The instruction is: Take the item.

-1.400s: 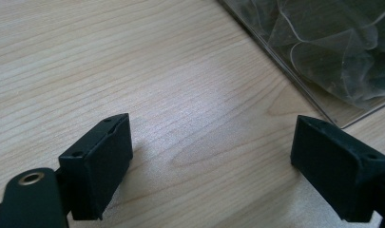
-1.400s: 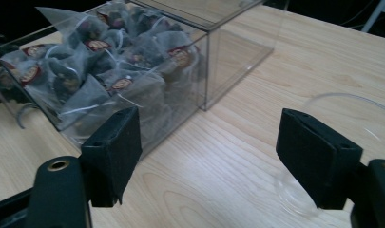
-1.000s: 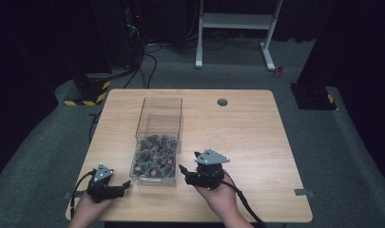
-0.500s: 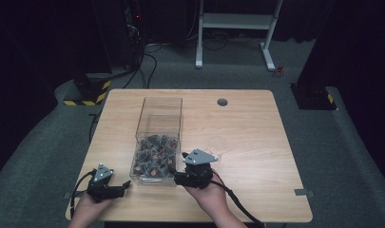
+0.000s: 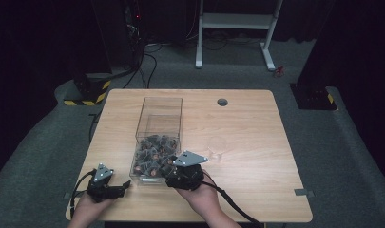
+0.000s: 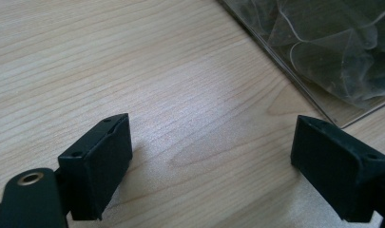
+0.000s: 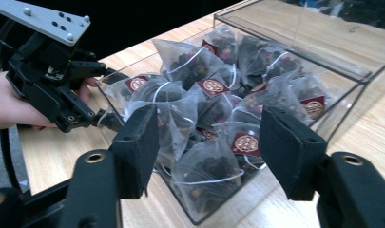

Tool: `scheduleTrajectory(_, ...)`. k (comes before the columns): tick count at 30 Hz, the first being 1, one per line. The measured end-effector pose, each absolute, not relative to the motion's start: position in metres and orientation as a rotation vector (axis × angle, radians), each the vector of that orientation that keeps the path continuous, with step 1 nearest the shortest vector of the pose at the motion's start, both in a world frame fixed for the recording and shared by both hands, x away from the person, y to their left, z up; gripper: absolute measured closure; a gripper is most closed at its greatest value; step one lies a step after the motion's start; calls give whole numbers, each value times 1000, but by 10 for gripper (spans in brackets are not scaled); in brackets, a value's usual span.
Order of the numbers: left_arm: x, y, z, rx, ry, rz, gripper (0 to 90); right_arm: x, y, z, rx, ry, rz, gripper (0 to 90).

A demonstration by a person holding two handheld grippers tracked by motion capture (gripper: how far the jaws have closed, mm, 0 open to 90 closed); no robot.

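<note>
Barely started: right gripper has just been closing but grips nothing yet, jaws straddling the near teabags in the box. Left gripper sits wide open, empty, on the table. Looks like no bag is out yet.

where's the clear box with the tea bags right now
In the high view the clear box sits left of the table's centre, its near end between the left gripper and the right gripper, tea bags piled at that end.

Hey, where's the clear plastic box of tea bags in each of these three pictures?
High view: clear box left of centre on the table, tea bags at its near end.
Left gripper view: its corner at upper right.
Right gripper view: centre, beyond the jaws.
Shared landmark: the box's near bottom corner.
</note>
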State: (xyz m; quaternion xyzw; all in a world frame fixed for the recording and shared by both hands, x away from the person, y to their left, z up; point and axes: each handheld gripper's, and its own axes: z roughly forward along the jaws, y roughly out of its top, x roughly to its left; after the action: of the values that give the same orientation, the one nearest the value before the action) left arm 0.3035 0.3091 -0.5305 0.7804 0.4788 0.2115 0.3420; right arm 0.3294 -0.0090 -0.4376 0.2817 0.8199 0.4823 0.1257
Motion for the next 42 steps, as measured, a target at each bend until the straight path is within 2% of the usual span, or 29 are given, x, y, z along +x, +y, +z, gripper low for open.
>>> scheduleTrajectory(12,303,309,-530,2030,1246,548,140,327,2,-441,795,2417,1393,591)
scheduleTrajectory(25,303,309,-530,2031,1246,548,140,328,12,-449,778,2469,1367,728)
scheduleTrajectory(34,303,309,-530,2031,1246,548,140,326,14,-452,773,2484,1358,896)
scheduleTrajectory(42,303,309,-530,2030,1246,549,140,326,13,-452,774,2477,1369,900)
